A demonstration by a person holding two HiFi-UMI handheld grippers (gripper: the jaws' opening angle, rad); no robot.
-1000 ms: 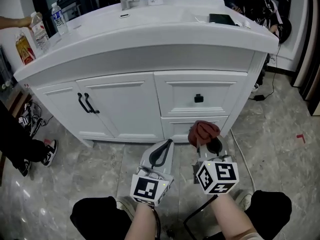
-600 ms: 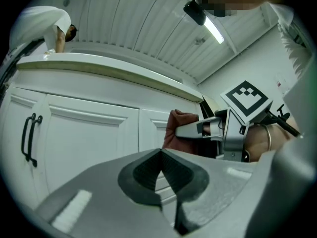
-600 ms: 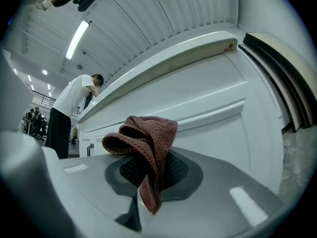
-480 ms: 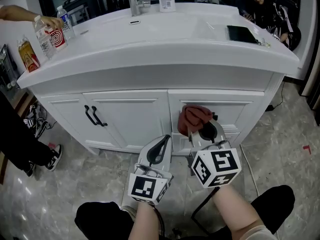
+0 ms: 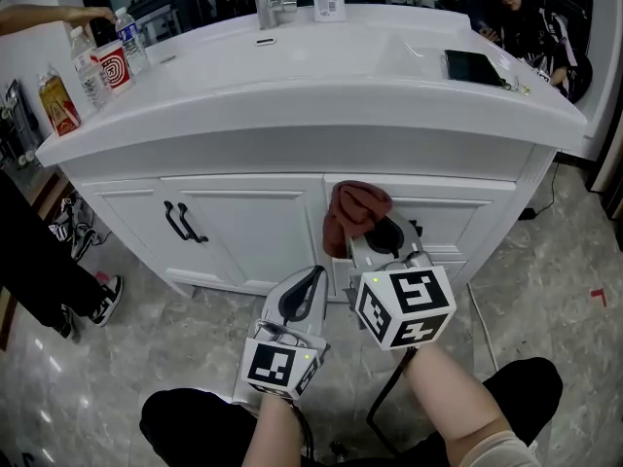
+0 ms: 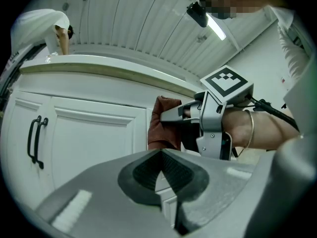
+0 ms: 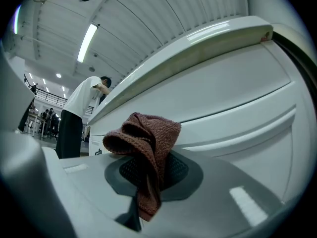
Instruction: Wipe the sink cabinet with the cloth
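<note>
Jaws of the left gripper [image 6: 161,167] are pressed together with nothing between them, held low before the white sink cabinet [image 5: 243,224], near the door with two black handles [image 5: 177,224]. Beside it, the right gripper [image 5: 375,233] has its jaws clamped on a reddish-brown cloth [image 7: 146,143], whose bunched end is raised to the top of the drawer front [image 5: 458,217]; whether it touches the panel I cannot tell. On the white countertop [image 5: 341,76] stand bottles [image 5: 86,66] and a red-and-white can [image 5: 115,66] at far left, a faucet [image 5: 263,6] at the back and a dark flat device [image 5: 472,66] toward the right. Grey marbled floor tiles [image 5: 555,270] surround the cabinet.
</note>
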